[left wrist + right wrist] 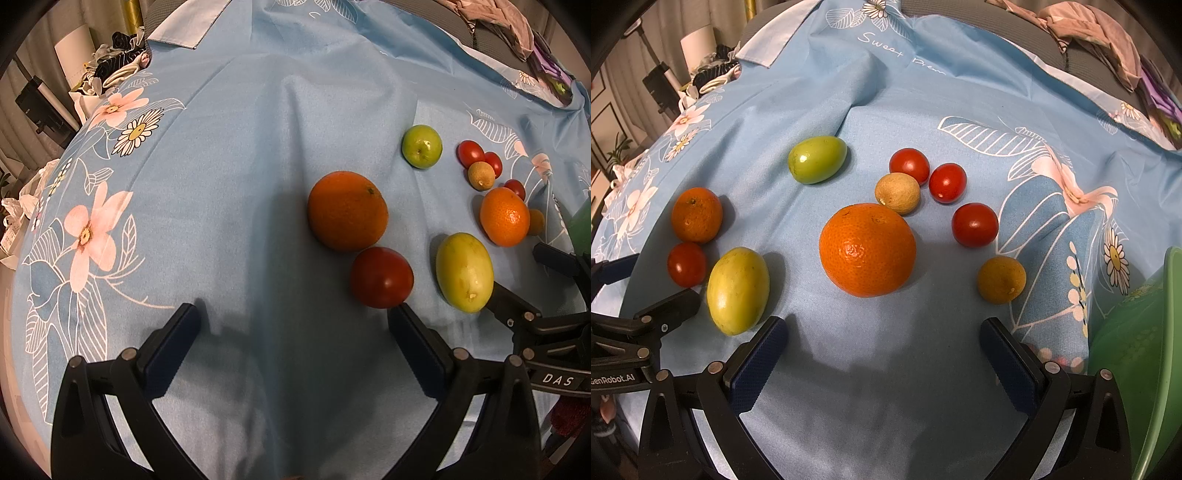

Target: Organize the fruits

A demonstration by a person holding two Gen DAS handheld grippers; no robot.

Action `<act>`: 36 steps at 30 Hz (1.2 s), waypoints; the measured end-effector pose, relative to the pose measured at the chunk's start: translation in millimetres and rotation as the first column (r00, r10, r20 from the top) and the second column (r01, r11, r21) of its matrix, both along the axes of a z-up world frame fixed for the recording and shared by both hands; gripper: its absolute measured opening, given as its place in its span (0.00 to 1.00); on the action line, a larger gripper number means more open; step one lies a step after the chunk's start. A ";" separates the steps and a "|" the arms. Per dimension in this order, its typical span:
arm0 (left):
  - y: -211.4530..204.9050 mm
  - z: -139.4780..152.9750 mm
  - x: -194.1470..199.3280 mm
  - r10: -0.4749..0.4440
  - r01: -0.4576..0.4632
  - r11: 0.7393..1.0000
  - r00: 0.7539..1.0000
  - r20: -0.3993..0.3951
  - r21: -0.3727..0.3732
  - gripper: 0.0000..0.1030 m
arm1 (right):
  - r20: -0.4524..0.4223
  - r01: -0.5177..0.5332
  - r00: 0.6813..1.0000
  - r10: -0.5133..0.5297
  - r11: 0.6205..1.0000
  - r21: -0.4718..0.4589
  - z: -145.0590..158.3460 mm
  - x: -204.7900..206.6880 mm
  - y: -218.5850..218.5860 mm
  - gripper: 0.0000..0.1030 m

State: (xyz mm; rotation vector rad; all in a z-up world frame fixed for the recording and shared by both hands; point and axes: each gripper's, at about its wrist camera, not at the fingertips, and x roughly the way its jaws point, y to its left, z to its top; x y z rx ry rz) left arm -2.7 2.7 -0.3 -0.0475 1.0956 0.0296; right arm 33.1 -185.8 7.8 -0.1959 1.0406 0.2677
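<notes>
Fruits lie on a blue flowered cloth (229, 155). In the left wrist view an orange (347, 216), a red tomato (381, 277), a yellow oval fruit (464, 272) and a green fruit (422, 146) lie ahead. My left gripper (293, 317) is open and empty, its right finger just below the tomato. In the right wrist view a mandarin (867, 250) lies just ahead of my open, empty right gripper (884, 330). Around it lie three cherry tomatoes (974, 224), a brown longan (897, 192), a small kumquat (1001, 280), the green fruit (817, 158) and the yellow fruit (738, 290).
A green plastic bowl (1145, 350) stands at the right edge. Clothes (118, 66) are piled beyond the cloth at the back left, more clothes (1100, 40) at the back right. The other gripper shows at the right of the left wrist view (554, 295).
</notes>
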 end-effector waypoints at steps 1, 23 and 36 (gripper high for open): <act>-0.1 0.1 -0.1 0.000 0.000 1.000 1.000 0.000 0.001 1.00 | -0.002 0.000 1.000 0.000 1.000 -0.002 0.0 0.3 0.2 1.00; -0.1 0.4 -1.1 0.000 0.000 1.000 1.000 0.003 0.002 0.99 | 0.002 0.034 0.999 -0.034 0.999 0.000 0.6 0.3 1.3 1.00; -6.9 39.2 -18.6 0.045 -0.047 0.999 0.992 0.114 0.007 0.95 | 0.044 -0.014 0.999 0.009 0.994 0.112 25.8 -13.3 -4.3 0.99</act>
